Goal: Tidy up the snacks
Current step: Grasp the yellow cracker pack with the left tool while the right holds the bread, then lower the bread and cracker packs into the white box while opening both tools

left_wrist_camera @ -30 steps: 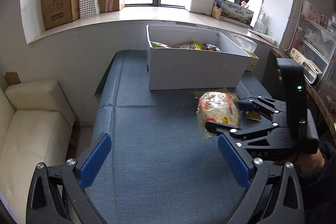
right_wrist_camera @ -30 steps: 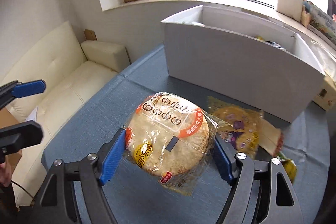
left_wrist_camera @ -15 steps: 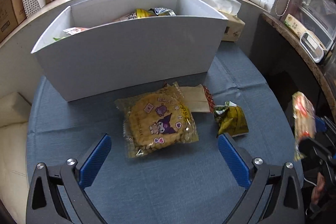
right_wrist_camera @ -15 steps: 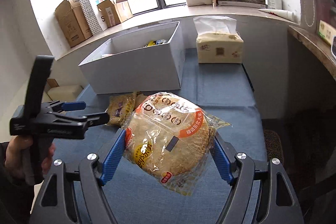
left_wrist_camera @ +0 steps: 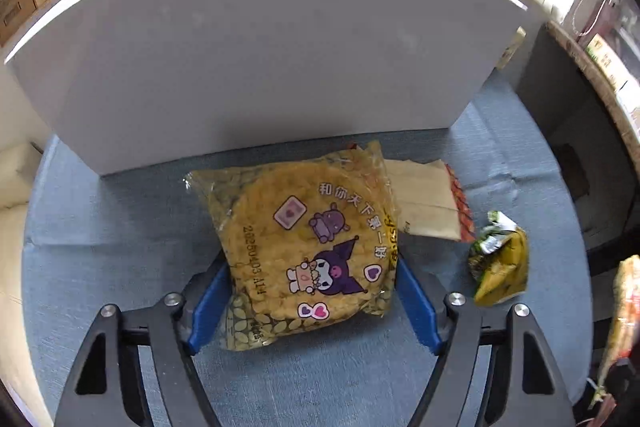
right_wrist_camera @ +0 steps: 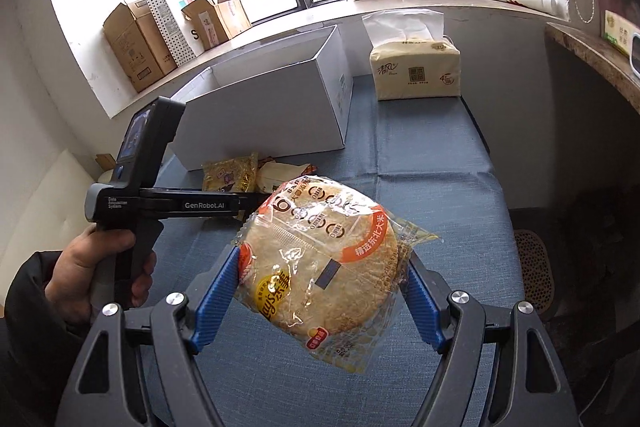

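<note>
Our left gripper (left_wrist_camera: 312, 301) has just been closing on the yellow snack bag (left_wrist_camera: 308, 247) near the white box (left_wrist_camera: 280, 67). Our right gripper (right_wrist_camera: 322, 297) holds the round rice cake (right_wrist_camera: 320, 267).

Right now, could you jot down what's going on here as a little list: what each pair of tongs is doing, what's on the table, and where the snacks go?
left tongs: jaws just been closing around the yellow cartoon snack bag lying on the table
right tongs: shut on a round rice cracker pack, held above the table
still on table: tan packet, green-yellow packet
destination, likely: white box
beside box: tissue pack
</note>
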A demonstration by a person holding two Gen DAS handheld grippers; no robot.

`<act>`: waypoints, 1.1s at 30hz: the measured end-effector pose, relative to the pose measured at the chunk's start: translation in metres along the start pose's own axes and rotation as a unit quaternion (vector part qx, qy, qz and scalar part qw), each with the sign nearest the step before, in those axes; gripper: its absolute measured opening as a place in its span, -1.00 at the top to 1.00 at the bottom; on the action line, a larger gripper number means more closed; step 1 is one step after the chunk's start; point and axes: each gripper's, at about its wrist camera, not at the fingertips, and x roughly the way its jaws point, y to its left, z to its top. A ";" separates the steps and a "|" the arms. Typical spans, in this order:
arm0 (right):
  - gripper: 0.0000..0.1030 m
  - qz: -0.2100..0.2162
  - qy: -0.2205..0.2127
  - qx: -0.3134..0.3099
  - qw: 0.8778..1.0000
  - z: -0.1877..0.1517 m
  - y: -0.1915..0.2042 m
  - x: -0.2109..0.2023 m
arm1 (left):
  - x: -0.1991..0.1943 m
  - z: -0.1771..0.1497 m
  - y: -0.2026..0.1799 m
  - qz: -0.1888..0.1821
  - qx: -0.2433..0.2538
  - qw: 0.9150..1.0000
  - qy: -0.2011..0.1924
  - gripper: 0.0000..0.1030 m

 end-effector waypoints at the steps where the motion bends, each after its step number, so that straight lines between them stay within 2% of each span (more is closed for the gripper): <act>1: -0.57 0.001 0.000 -0.001 1.000 0.000 0.001 0.000 | -0.003 -0.003 0.004 0.000 0.000 1.000 -0.003 -0.49; 3: -0.57 0.002 0.001 -0.005 1.000 -0.001 0.004 0.001 | -0.011 -0.012 0.006 0.006 0.007 1.000 -0.011 -0.49; 8: -0.57 0.006 0.006 -0.007 1.000 -0.002 0.009 0.004 | -0.042 -0.041 0.016 -0.022 -0.008 0.999 -0.028 -0.49; 13: -0.57 0.012 0.009 -0.020 1.000 -0.002 0.019 0.005 | -0.097 -0.080 0.029 -0.034 -0.018 0.997 -0.062 -0.49; 19: -0.57 0.023 0.003 -0.036 0.999 0.005 0.039 0.005 | -0.169 -0.102 0.055 -0.031 -0.030 0.991 -0.123 -0.49; 25: -0.57 0.031 -0.016 -0.063 0.997 0.029 0.064 0.001 | -0.224 -0.078 0.068 -0.034 -0.031 0.982 -0.180 -0.49; 27: -0.57 0.035 -0.024 -0.073 0.996 0.039 0.072 -0.001 | -0.237 -0.064 0.067 -0.007 -0.019 0.979 -0.204 -0.49; 30: -0.57 0.042 -0.034 -0.086 0.995 0.058 0.083 -0.001 | -0.243 -0.035 0.074 -0.008 -0.014 0.975 -0.222 -0.49; 33: -0.57 0.042 -0.046 -0.100 0.993 0.085 0.092 0.004 | -0.233 0.002 0.075 0.010 0.002 0.972 -0.235 -0.49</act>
